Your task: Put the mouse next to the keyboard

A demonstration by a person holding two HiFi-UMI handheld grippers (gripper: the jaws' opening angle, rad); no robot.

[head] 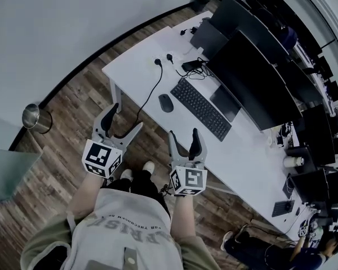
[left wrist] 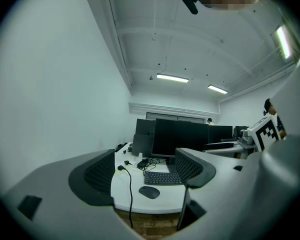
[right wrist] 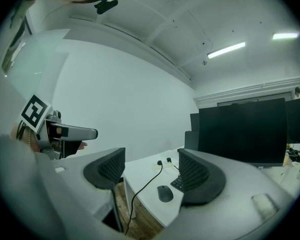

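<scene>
Head view: you're at the approach step, nothing picked yet. The left gripper [head: 127, 117] and right gripper [head: 183, 133] both hang over the wood floor, short of the desk [head: 136, 62] edge, pointing roughly level at it. Both have jaws wide apart w/ nothing btwn the pads; each gripper view shows only the far desk through the gap. The mouse [head: 165, 102] lies flat on the desk near the front edge, off the left end of the keyboard [head: 201, 109], close to it but w/ a clear strip of desk btwn them, not touching. A black cable [head: 152, 88] runs from a plug on the desk down over the edge, just left of the mouse. Next move, as I judge it: bring one gripper in over the edge, tip it down, set the open jaws across the mouse's sides and close; then slide or lift it in beside the keyboard. Keep off the cable and don't nudge the keyboard. Writing: no brand readable on mouse, keyboard or the dark monitors [head: 253, 75]. The gripper cubes carry b/w square markers only, no words. Your shirt has print, upside down from this cam and partly cut off; can't read it reliably.
</scene>
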